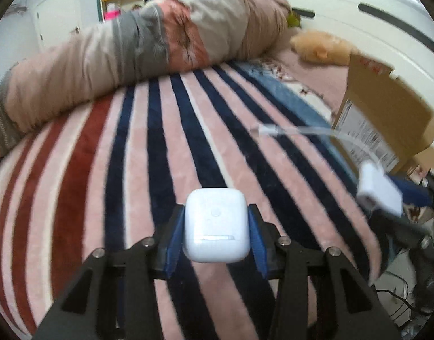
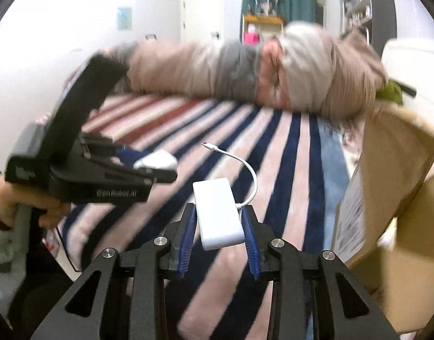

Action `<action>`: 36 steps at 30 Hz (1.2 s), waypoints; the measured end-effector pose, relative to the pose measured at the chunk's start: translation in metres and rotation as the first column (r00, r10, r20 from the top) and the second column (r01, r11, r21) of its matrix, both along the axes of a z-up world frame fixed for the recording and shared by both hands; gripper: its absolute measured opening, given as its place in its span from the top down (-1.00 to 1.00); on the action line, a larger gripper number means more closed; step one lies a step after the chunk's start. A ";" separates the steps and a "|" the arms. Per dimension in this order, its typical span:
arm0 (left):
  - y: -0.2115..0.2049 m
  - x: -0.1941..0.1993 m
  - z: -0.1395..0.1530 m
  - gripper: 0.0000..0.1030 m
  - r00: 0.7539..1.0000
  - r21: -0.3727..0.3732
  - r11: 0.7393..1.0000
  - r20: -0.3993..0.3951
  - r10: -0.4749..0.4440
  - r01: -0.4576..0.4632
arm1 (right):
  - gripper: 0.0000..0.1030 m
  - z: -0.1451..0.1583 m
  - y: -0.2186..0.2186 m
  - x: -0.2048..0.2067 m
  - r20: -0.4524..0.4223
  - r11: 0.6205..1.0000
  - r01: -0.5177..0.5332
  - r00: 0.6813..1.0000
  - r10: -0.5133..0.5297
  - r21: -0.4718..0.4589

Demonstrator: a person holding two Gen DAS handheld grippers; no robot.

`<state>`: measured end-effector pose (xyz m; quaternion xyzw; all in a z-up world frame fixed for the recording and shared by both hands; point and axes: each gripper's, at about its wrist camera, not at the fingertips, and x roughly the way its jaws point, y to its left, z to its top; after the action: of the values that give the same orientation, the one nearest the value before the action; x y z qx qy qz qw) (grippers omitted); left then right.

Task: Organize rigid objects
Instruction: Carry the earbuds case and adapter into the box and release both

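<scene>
Item one: white earbud case [image 1: 216, 228], rounded, small round button and a slot on the face shown; clamped between the blue pads of the left tool [image 1: 215, 238] and carried in the air above the bed, clear of the cover. Item two: white adapter block [image 2: 219, 211], flat and rectangular, with a short white cable [image 2: 245, 170] curving up from its far end to a small plug; clamped between the blue pads of the right tool [image 2: 220, 238], likewise raised off the bed. In the left wrist view the same adapter shows at the right edge, blurred, its cable trailing toward the cardboard box [image 1: 387, 119]. Bedding: plush striped blanket [image 1: 165, 147], pink with navy bands and dark red bands to one side; a long rolled quilt [image 1: 131, 48] in beige, grey and pink lies across the far side. Cardboard box stands at the right edge of the bed, flaps up, printed label on its side. An orange plush toy [image 1: 321, 46] lies beyond the box near a white wall. A person's hand [image 2: 7, 201] grips the handle of the left tool.
</scene>
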<state>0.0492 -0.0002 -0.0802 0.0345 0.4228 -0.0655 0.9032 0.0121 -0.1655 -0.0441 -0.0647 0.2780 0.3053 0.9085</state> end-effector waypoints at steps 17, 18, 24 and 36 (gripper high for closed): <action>-0.151 0.007 0.122 0.22 0.937 -0.012 0.955 0.196 -0.289 0.297 | 0.45 0.032 -0.156 0.033 0.023 0.953 0.302 0.953 -0.302 0.007; -0.164 0.012 0.123 0.22 0.932 -0.010 0.948 0.188 -0.312 0.319 | 0.44 0.027 -0.158 0.036 0.013 0.951 0.310 0.951 -0.310 -0.009; -0.219 0.043 0.111 0.22 0.918 0.040 0.926 0.116 -0.378 0.376 | 0.44 0.008 -0.180 0.051 -0.027 0.937 0.346 0.937 -0.348 -0.059; -0.264 0.083 0.089 0.22 0.909 0.096 0.905 0.021 -0.417 0.413 | 0.26 0.000 -0.187 0.046 -0.021 0.950 0.307 0.951 -0.309 -0.047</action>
<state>0.1321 -0.2645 0.0083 0.1654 0.3896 -0.2365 0.8746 0.0580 -0.3529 -0.0439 -0.0356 0.3040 0.1548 0.9393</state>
